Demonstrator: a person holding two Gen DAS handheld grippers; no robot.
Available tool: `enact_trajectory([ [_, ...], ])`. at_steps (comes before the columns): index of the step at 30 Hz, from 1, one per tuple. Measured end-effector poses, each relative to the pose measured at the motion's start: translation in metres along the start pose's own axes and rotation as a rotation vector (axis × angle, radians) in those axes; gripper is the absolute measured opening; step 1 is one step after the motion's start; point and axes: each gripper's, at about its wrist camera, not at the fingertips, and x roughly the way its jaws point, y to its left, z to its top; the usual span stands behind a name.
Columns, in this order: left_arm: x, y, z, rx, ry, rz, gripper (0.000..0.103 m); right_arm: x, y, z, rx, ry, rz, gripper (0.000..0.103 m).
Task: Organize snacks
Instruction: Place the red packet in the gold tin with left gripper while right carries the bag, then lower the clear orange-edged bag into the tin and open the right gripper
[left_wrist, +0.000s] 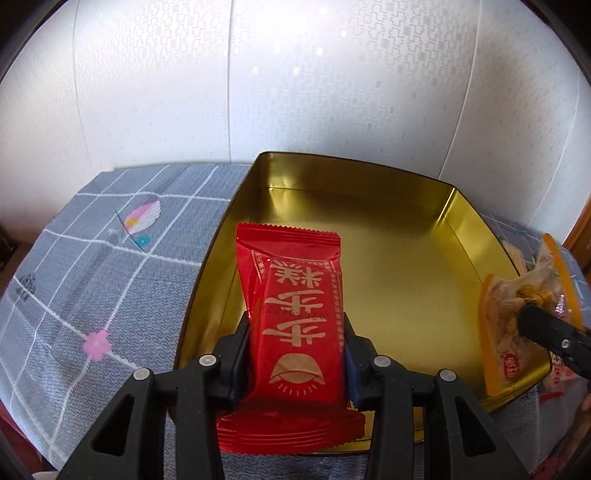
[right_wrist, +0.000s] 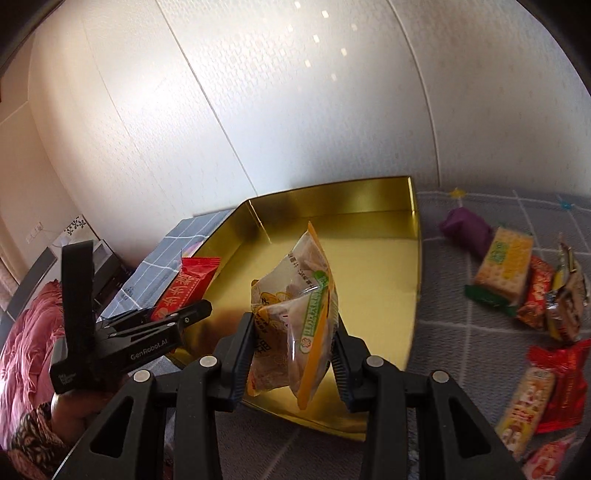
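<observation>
While both packets hang above the gold tin (left_wrist: 373, 258), nothing lies in it; its floor shows bare in both views. The red packet (left_wrist: 299, 314) sits clamped between the pads of the left gripper (left_wrist: 295, 354), its long axis running straight forward along the fingers, far end out over the near left part of the tin. The clear packet with orange edges (right_wrist: 299, 317) is clamped in the right gripper (right_wrist: 291, 354), standing on edge and tilted, also projecting forward along the fingers over the near side of the tin.

The deciding relation is judged to be height and side: each packet is above the tin floor, not touching it, red toward the left wall and clear toward the right. The left hand is nearer the left wall, so the red packet would go down lengthwise beside that wall, leaving the remaining floor free for the other packet.

The left wrist view shows the left wall of the tin and the grey checked cloth (left_wrist: 110, 280) beyond it, and only the tip of the right gripper with its packet at the right edge. The right wrist view alone shows the loose snacks (right_wrist: 517, 288) waiting on the cloth to the right of the tin, well apart from it, and the left gripper from the side with the hand (right_wrist: 79, 406) under it.
</observation>
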Motion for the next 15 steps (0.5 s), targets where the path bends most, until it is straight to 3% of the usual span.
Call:
enact_trajectory([
  [4, 0.000, 0.000, -0.001, 0.007, -0.022, 0.039, 0.050, 0.017, 0.010, 0.002, 0.000, 0.035, 0.024, 0.039],
  [8, -0.012, 0.009, 0.001, -0.064, -0.072, -0.006, 0.059, 0.026, 0.014, 0.003, -0.006, 0.053, 0.029, 0.039],
  [11, -0.025, 0.014, -0.002, -0.110, -0.130, -0.019, 0.074, 0.034, 0.015, 0.002, 0.008, 0.073, 0.031, 0.039],
  [15, -0.036, 0.019, -0.003, -0.159, -0.178, -0.025, 0.079, 0.040, 0.012, 0.001, 0.032, 0.103, 0.038, 0.039],
])
